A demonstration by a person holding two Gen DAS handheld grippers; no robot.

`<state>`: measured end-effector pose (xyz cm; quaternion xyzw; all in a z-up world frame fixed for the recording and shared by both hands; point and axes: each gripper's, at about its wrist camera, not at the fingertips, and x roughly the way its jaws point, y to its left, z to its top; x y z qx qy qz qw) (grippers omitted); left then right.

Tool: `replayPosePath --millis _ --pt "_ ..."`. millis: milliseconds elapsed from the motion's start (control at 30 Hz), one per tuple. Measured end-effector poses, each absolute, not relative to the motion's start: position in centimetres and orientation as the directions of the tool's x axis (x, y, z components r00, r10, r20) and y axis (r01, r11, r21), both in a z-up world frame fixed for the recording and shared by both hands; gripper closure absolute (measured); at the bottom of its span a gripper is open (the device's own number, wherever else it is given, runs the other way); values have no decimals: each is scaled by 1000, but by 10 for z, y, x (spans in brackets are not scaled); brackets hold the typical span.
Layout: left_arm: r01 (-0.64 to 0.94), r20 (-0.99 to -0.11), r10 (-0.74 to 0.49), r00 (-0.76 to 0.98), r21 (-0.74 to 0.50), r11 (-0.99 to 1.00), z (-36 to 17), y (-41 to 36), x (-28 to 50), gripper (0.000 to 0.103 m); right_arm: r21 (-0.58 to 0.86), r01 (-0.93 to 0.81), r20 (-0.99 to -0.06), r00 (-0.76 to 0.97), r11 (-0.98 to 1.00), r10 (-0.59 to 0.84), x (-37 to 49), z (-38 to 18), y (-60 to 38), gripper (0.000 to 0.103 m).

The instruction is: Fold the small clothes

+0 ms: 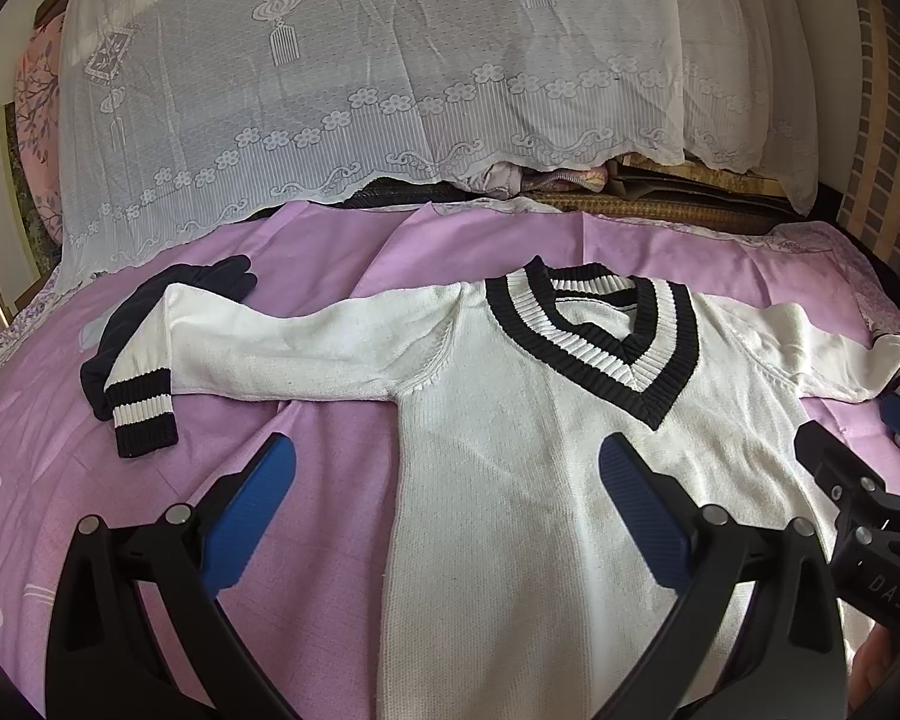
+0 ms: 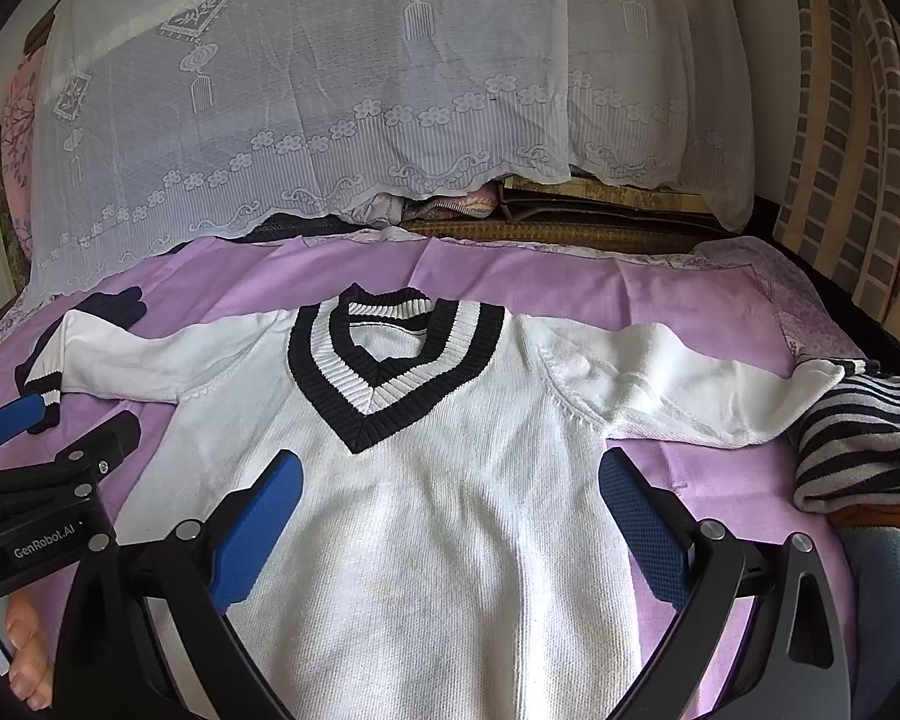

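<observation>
So at this point the white sweater [image 1: 498, 420] was laid out flat, face up, on the purple bedsheet [image 1: 306, 480], neckline toward the far side and hem toward the near edge, out of frame. Looked to me like the spreading-out part was pretty much done and no fold had been made yet, both sleeves were out to the sides.

Both tools were hovering over the lower body of the sweater. The left gripper [image 1: 447, 480] had its blue pads wide apart with nothing between them, sitting above the sweater's left edge. The right gripper [image 2: 450, 492] was spread open and empty too, right over the middle of the torso.

The sweater itself: chunky white knit, V-neck collar [image 2: 390, 360] with thick black and white ribbing. The left sleeve [image 1: 306, 354] ran out nearly straight, then bent back toward the near side at the end, with its black-and-white striped cuff [image 1: 141, 417] lying on top of some dark navy garment [image 1: 222, 276]. The right sleeve [image 2: 678, 390] was a bit rumpled, and its end touched or tucked under a striped grey-and-dark garment [image 2: 864, 438], couldn't tell which.

My guess for the next move: grab a sleeve near the cuff and bring it across the chest. The left one needs picking up cleanly so the navy thing underneath doesn't come along. Soft knit like that will probably sag and stretch, so a pinch near the shoulder seam as well would help.
</observation>
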<state>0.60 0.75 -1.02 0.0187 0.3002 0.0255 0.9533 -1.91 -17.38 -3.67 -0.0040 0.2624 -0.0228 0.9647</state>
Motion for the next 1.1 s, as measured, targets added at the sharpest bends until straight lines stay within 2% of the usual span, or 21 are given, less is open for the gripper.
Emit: replayPosePath --millis 1100 --pt "-59 -578 82 812 59 997 -13 12 9 4 39 120 -501 861 992 -84 -17 -29 -205 4"
